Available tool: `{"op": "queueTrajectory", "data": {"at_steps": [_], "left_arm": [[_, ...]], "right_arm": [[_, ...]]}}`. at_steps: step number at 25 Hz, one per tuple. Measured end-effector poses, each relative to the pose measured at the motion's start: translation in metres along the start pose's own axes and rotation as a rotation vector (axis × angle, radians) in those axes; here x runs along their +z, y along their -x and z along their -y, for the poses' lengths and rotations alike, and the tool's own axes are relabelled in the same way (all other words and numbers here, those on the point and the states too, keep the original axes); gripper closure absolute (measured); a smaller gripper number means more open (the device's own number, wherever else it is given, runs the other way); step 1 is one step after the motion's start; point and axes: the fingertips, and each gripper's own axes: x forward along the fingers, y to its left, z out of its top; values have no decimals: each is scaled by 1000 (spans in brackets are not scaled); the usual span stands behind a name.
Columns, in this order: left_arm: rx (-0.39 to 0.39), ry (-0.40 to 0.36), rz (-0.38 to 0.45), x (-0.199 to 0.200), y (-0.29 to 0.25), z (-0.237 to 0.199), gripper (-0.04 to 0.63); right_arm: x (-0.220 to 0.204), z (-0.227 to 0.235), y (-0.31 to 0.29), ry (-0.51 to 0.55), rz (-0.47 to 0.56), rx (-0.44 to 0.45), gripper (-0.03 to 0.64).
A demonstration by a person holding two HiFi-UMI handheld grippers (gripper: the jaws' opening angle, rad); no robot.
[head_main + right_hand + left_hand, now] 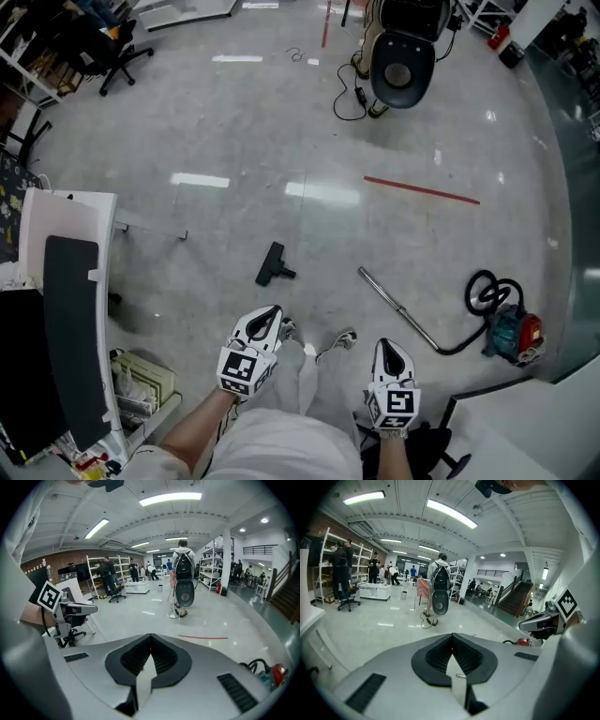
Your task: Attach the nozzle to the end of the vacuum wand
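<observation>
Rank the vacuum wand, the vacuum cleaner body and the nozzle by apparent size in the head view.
1. The vacuum wand: longest by far, though thin.
2. The vacuum cleaner body: bulkier but shorter.
3. The nozzle: smallest.
All three sit at similar range, so nearness barely matters.

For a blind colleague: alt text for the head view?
A black nozzle lies on the grey floor, apart from the vacuum wand. The left hand-held gripper and right hand-held gripper, both shut and empty, hover nearby.

No legible text, brand, number or sign in any view. The left marker cube (246, 368) and right marker cube (398, 405) bear only coded black-and-white squares.
</observation>
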Motion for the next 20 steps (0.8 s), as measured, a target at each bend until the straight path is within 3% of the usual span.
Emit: {"op": "queueTrajectory", "data": {"at_steps": [5, 11, 20], "left_arm": [[38, 8, -55, -37, -31, -2, 586], [24, -26, -64, -68, -71, 18, 586], [-10, -46, -189, -167, -123, 15, 586]], "right_arm": [[-33, 16, -43, 52, -47, 58, 614], [-66, 50, -84, 129, -87, 117, 614], [-143, 72, -145, 243, -212, 243, 614]]}}
